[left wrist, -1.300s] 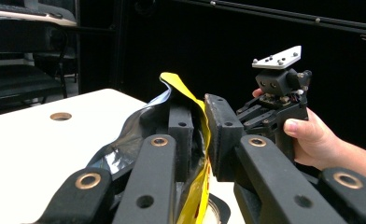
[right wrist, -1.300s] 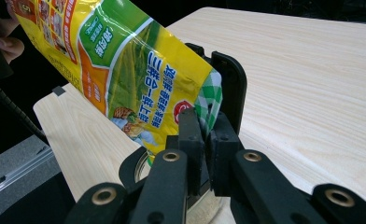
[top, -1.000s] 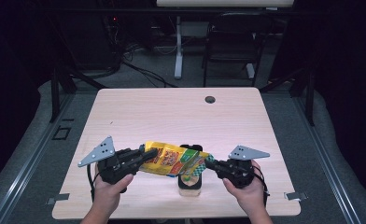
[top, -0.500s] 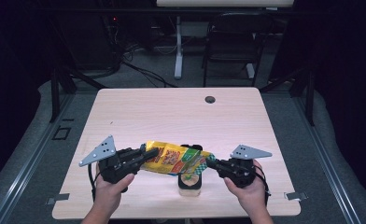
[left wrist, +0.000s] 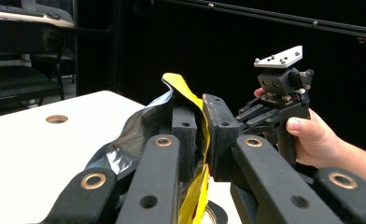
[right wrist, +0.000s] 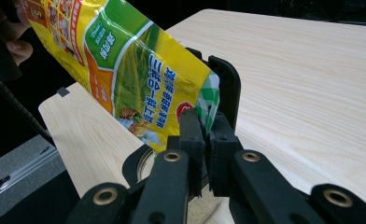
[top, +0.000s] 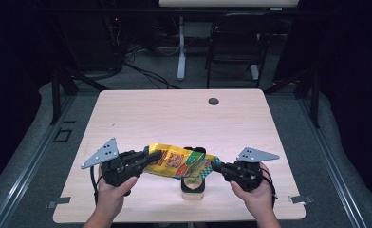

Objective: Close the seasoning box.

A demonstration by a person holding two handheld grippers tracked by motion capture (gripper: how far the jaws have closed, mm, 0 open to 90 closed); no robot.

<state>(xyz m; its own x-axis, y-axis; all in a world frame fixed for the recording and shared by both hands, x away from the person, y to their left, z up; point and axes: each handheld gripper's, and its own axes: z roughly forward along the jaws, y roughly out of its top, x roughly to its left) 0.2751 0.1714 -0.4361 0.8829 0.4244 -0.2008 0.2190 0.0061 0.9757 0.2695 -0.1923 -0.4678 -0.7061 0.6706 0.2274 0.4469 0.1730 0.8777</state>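
- The left tool (top: 152, 158) and the right tool (top: 216, 165) each pinch one end of the yellow bag (top: 177, 161).
- The bag hangs over a jar (top: 192, 185) near the table's (top: 174, 114) front edge.
- Pouring seems left to do.

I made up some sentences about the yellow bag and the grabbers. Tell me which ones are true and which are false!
1. Both grippers pinch the bag. True: the left gripper holds one end, the right gripper the other.
2. The bag lies flat on the table. False: it hangs in the air between the grippers.
3. A small jar sits under the bag. True.
4. The bag is blue. False: it is yellow with green and orange print.
5. A round hole shows at the table's far edge. True.
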